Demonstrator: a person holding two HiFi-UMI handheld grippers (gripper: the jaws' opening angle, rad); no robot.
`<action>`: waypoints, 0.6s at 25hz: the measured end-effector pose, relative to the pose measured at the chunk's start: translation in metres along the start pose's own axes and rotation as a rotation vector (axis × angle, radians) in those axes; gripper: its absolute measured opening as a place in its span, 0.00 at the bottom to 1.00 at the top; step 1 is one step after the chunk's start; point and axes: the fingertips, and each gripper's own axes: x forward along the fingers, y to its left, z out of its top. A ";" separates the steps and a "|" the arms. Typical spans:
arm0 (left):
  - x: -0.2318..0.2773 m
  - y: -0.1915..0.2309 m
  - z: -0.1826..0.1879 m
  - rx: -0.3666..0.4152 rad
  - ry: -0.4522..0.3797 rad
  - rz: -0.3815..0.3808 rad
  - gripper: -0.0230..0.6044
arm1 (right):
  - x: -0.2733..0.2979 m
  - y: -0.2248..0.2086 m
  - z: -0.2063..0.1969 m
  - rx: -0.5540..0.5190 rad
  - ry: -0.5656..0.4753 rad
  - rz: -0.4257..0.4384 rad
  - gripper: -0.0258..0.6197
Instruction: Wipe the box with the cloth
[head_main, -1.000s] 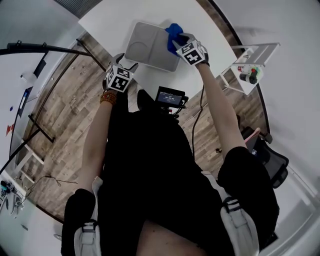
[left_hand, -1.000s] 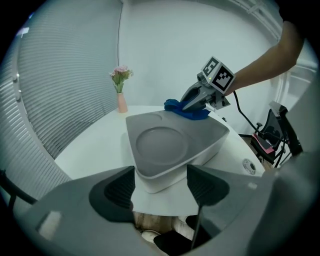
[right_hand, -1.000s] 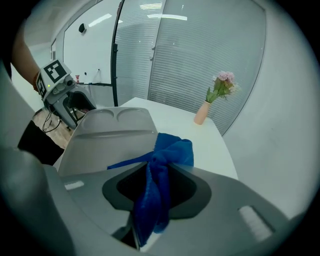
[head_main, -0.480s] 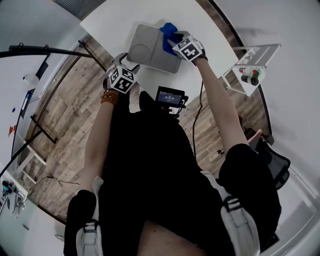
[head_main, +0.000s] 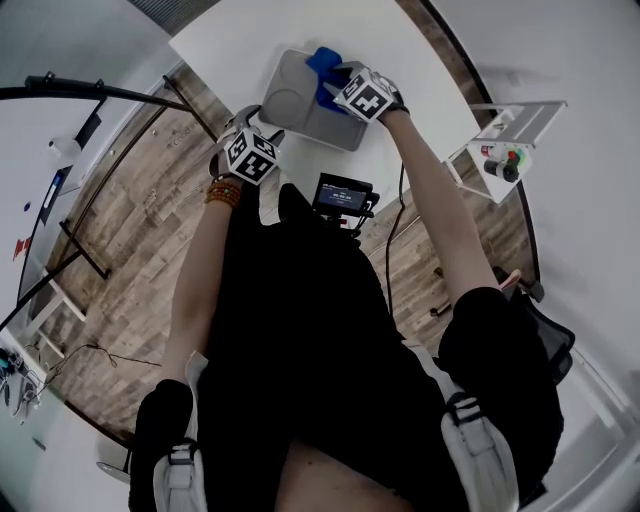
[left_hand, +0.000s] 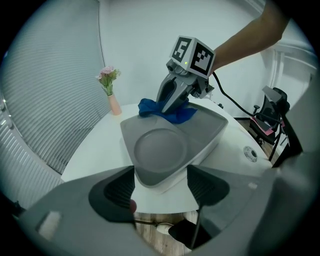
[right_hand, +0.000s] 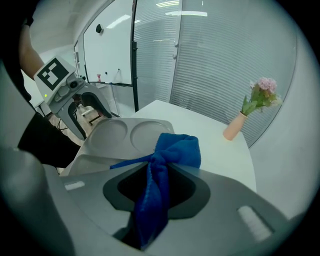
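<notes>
A grey shallow box (head_main: 300, 100) with round hollows lies on the white round table (head_main: 230, 45). My right gripper (head_main: 338, 80) is shut on a blue cloth (head_main: 322, 64) and presses it on the box's far side. In the right gripper view the cloth (right_hand: 167, 160) hangs bunched between the jaws over the box (right_hand: 117, 135). My left gripper (head_main: 258, 122) stands open at the box's near corner by the table edge. In the left gripper view the box (left_hand: 165, 150) reaches to the spread jaws, with the cloth (left_hand: 167, 111) and the right gripper (left_hand: 175, 97) behind it.
A pink vase with flowers (left_hand: 111, 92) stands on the table beyond the box, the same vase (right_hand: 234, 126) at right. A small screen device (head_main: 342, 193) sits at the table's near edge. A white rack (head_main: 505, 150) stands to the right, and an office chair (left_hand: 272, 107).
My right gripper has slid the blue cloth leftward along the box's far side. The left gripper has stayed at the box's near corner.
</notes>
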 end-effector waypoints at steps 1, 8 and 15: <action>0.000 0.000 0.000 0.001 0.004 0.001 0.56 | 0.000 0.001 0.001 -0.006 -0.001 0.004 0.24; 0.000 0.000 -0.002 0.005 0.025 0.003 0.56 | 0.000 0.024 0.001 -0.031 -0.021 0.041 0.24; 0.000 0.002 -0.007 0.002 0.031 0.011 0.56 | -0.003 0.059 0.006 -0.073 -0.030 0.084 0.24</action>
